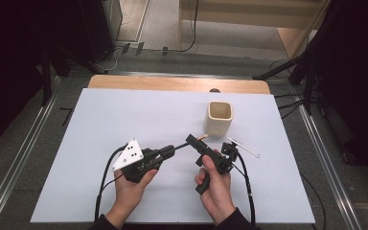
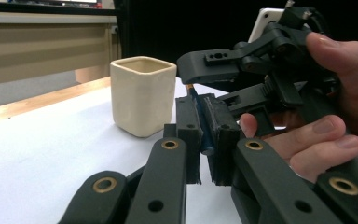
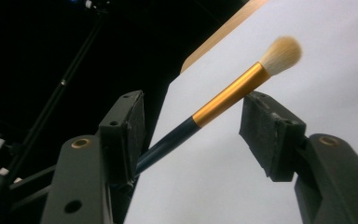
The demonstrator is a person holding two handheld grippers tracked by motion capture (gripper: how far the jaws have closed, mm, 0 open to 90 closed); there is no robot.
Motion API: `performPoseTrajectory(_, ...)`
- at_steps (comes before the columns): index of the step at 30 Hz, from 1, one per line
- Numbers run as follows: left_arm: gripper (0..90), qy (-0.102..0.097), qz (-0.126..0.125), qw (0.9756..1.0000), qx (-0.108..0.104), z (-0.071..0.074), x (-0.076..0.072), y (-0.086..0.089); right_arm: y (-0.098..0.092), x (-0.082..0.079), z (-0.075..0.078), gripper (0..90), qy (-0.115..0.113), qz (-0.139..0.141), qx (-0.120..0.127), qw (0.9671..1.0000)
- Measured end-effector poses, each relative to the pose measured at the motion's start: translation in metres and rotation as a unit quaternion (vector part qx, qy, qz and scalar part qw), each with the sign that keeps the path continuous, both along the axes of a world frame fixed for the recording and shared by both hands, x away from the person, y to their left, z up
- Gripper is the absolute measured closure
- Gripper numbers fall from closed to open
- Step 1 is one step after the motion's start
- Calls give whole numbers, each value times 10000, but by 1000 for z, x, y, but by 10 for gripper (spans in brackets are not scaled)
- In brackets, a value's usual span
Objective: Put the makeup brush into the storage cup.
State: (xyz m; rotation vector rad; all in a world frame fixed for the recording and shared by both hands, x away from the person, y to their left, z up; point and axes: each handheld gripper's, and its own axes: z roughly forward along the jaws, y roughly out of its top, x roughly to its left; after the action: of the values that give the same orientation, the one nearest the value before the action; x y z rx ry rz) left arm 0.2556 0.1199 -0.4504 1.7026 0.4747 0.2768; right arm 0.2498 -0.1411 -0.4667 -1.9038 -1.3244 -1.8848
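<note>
A small brush [image 3: 223,95] has a dark blue handle, a gold ferrule and pale bristles. My left gripper [image 2: 204,135] is shut on its handle [image 2: 200,126] and holds it just above the white table, pointing right. My right gripper [image 3: 196,123] is open around the ferrule end. The brush runs slantwise between its pads, close to the left pad [image 3: 126,126] and apart from the right one. In the high view the left gripper [image 1: 168,152] and right gripper [image 1: 197,142] meet at mid-table, with the brush tip [image 1: 203,137] toward the cream cup [image 1: 219,118].
The cream square cup [image 2: 142,95] stands upright just behind the grippers. A thin white stick [image 1: 244,147] lies on the white sheet [image 1: 124,110] right of my right hand. The table's wooden back edge [image 1: 172,84] shows beyond; dark stands flank both sides.
</note>
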Motion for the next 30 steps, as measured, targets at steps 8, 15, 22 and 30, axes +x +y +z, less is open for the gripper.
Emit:
performPoseTrajectory(8,853,-35,-79,9999,54,-2,-2,-4,-6,2,-6,524,256,-95,382,9989)
performPoseTrajectory(15,853,-98,-75,9999,96,-4,-4,-5,-8,2,-9,604,269,-84,540,9981)
performPoseTrajectory(22,602,65,17,10000,63,-8,-2,-5,-17,2,-13,849,207,145,905,9956)
performPoseTrajectory(30,0,663,51,9978,81,-8,12,19,-27,2,-3,850,-329,125,442,9984)
